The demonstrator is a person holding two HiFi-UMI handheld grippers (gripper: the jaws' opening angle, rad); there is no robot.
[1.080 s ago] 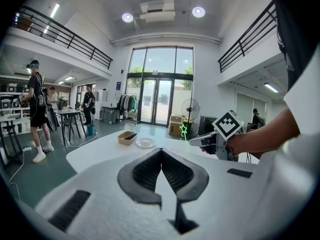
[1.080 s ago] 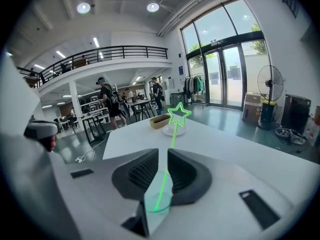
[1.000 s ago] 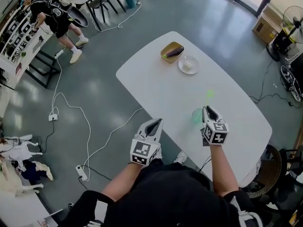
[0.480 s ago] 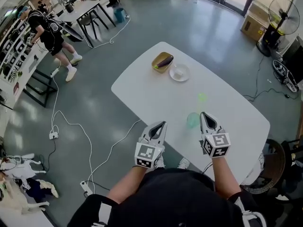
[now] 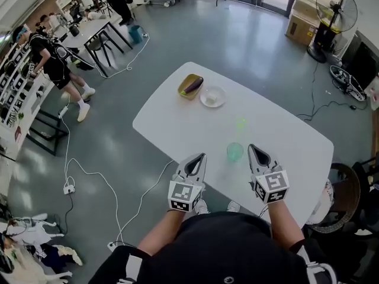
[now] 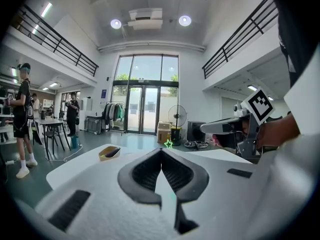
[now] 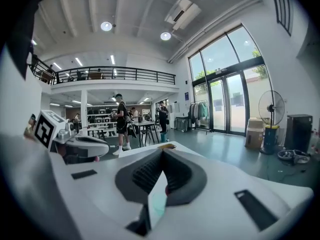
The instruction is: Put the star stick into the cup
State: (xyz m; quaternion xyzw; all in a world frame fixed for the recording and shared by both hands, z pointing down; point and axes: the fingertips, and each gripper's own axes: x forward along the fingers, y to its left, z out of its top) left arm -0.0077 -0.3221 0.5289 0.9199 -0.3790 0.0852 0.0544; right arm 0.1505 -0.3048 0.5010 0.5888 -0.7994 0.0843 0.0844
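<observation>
A translucent green cup (image 5: pixel 235 151) stands on the white table (image 5: pixel 177 123) near its front edge. Just beyond it lies the green star stick (image 5: pixel 241 125); in the left gripper view only its star (image 6: pixel 168 144) shows above the jaws. My left gripper (image 5: pixel 199 157) hovers at the table's front edge, left of the cup, with its jaws shut and holding nothing (image 6: pixel 161 153). To the right of the cup, a short way off, is my right gripper (image 5: pixel 253 148), likewise shut and holding nothing (image 7: pixel 162 153).
A yellow bowl (image 5: pixel 190 85) holding a dark eggplant and a small white plate (image 5: pixel 212 96) sit at the table's far end. People stand by black tables (image 5: pixel 89 31) at the far left. Cables (image 5: pixel 89 176) trail over the floor on the left. A fan (image 5: pixel 327 10) stands at the far right.
The head view has tilted so the table sits lower and more of the room shows. Both grippers stay shut at either side of the cup; the star stick has not moved.
</observation>
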